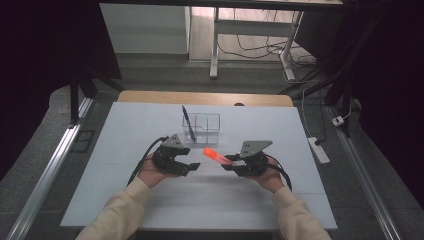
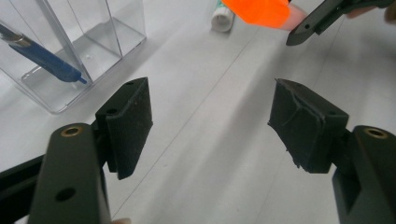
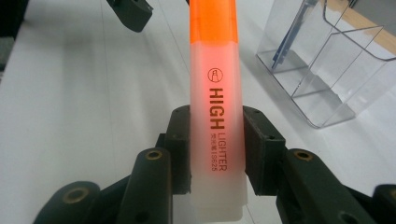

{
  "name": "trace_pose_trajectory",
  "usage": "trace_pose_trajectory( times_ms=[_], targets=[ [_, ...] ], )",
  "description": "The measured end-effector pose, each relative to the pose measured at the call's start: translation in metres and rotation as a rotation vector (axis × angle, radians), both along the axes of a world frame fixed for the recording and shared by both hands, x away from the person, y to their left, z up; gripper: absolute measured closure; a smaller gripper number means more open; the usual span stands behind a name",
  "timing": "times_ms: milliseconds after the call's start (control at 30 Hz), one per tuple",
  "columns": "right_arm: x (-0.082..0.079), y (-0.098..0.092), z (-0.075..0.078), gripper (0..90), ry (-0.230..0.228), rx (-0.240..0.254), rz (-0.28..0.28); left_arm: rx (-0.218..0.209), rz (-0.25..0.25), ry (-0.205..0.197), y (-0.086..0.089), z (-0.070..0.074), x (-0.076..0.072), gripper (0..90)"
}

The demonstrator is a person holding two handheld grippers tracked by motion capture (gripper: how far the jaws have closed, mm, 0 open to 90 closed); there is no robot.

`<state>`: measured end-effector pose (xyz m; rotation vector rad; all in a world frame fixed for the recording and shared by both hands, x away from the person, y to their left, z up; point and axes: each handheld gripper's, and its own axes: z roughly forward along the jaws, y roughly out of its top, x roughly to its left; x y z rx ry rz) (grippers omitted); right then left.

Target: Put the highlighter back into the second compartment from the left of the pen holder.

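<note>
White table [image 1: 125,150], clear organiser [image 1: 202,127] at 12 o'clock | right hand-held gripper [image 1: 231,165] clamped on highlighter [image 1: 216,156] at lower barrel, raised mid-table | left hand-held gripper [image 1: 192,166] wide open, empty | light, stiff, probably slick plastic; mid-barrel grip likely safest.

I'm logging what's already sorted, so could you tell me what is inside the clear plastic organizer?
The clear organizer holds one blue pen, leaning in its left compartment. The other compartments look empty through the clear walls. The orange highlighter is outside, clamped in the right gripper.
</note>
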<state>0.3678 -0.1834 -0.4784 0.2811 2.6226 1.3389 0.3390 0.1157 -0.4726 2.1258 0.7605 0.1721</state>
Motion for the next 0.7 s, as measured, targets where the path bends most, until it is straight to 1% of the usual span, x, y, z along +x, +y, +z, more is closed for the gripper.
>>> trace_pose_trajectory(
  times_ms=[333,400,567,633,700],
  targets=[
    [-0.001,0.003,-0.003,66.0,-0.001,0.051,-0.017,-0.106,0.022,-0.008,0.0,0.003,0.0,29.6],
    [-0.002,0.005,-0.004,66.0,0.0,0.063,-0.021,-0.133,0.025,-0.009,-0.001,0.003,0.0,29.7],
    [-0.003,0.009,-0.006,66.0,0.002,0.093,-0.026,-0.199,0.01,0.0,-0.006,0.004,0.002,31.2],
    [-0.004,0.011,-0.007,66.0,0.011,0.114,-0.021,-0.214,0.002,0.0,-0.009,0.004,0.003,31.3],
    [-0.004,0.012,-0.008,66.0,0.014,0.122,-0.016,-0.222,-0.004,-0.003,-0.011,0.004,0.003,31.9]
  ],
)
